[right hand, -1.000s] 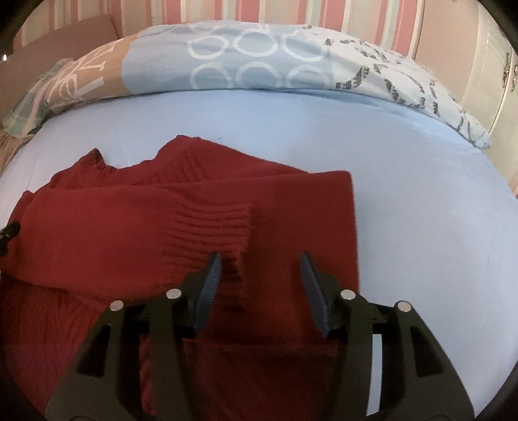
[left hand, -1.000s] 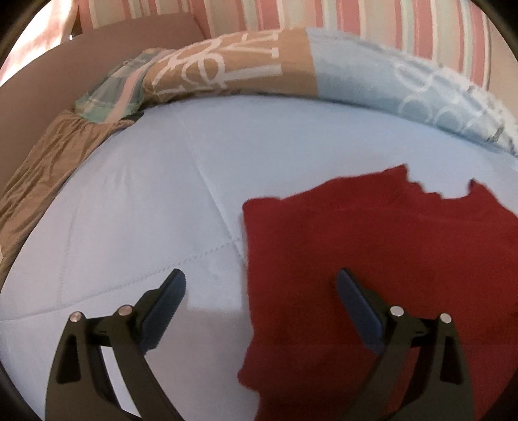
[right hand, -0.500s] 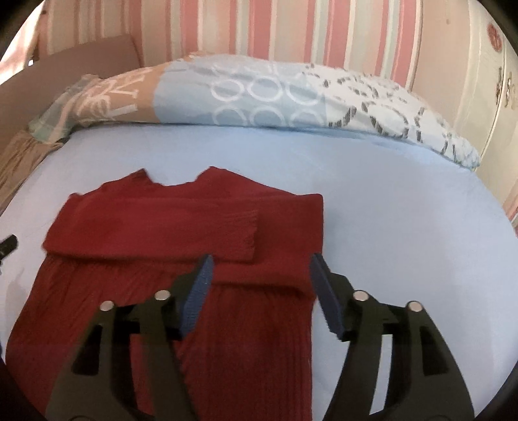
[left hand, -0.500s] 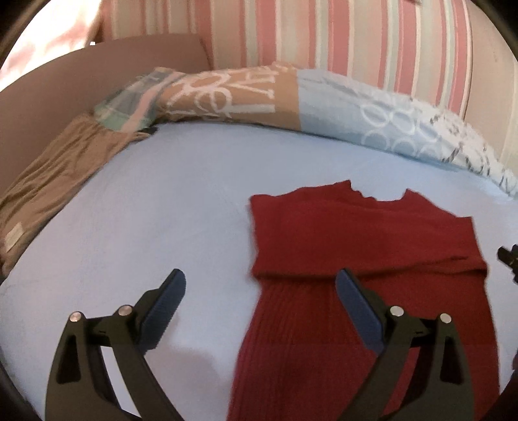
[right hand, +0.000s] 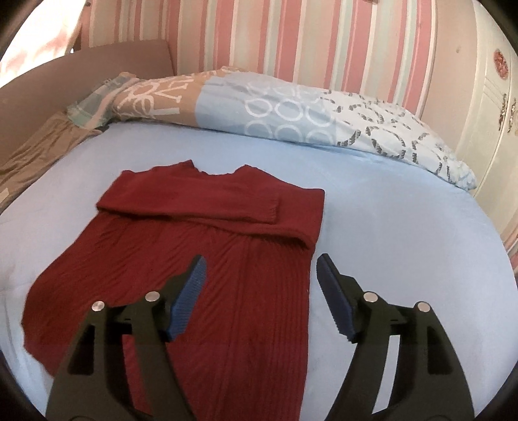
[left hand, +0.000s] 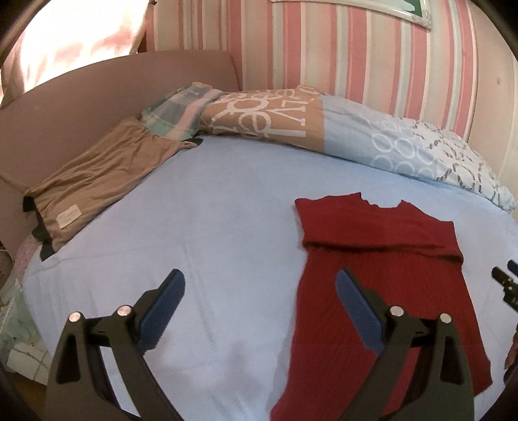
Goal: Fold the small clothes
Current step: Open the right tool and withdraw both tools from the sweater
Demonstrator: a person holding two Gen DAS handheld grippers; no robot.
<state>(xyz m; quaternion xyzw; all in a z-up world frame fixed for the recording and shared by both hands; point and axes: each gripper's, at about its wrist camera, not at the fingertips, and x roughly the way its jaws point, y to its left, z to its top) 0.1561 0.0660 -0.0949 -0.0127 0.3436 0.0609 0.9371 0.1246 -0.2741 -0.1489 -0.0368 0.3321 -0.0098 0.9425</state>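
The red sweater (left hand: 382,291) lies flat on the bed (left hand: 210,233), collar toward the pillows, with both sleeves folded across the chest and the ribbed body stretching down toward the cameras. The left tool (left hand: 260,307) hovers above the bed with its jaws wide apart and empty; its right finger (left hand: 359,311) stands over the sweater's left edge, its left finger (left hand: 162,307) over bare sheet. The right tool (right hand: 260,296) also hangs with jaws apart, holding nothing; its left finger (right hand: 187,298) is over the ribbed body, its right finger (right hand: 335,301) just past the sweater's right edge, over the sheet. The right view shows the upper sleeve's ribbed cuff (right hand: 272,207) ending short of the right shoulder fold, which the left view does not make clear. The left view alone shows the whole tan garment (left hand: 103,171) with its white label near the bed's left side, the tip of the right tool at its right border, and a picture frame (left hand: 356,9) high on the wall. The right view alone shows a cream wardrobe (right hand: 485,129) at the right. The bed wears a light blue sheet; patterned pillows (right hand: 275,107) in tan, blue and white line its far side, before a wall (right hand: 291,35) striped pink, green and cream, with a brown headboard (left hand: 97,97) at the left
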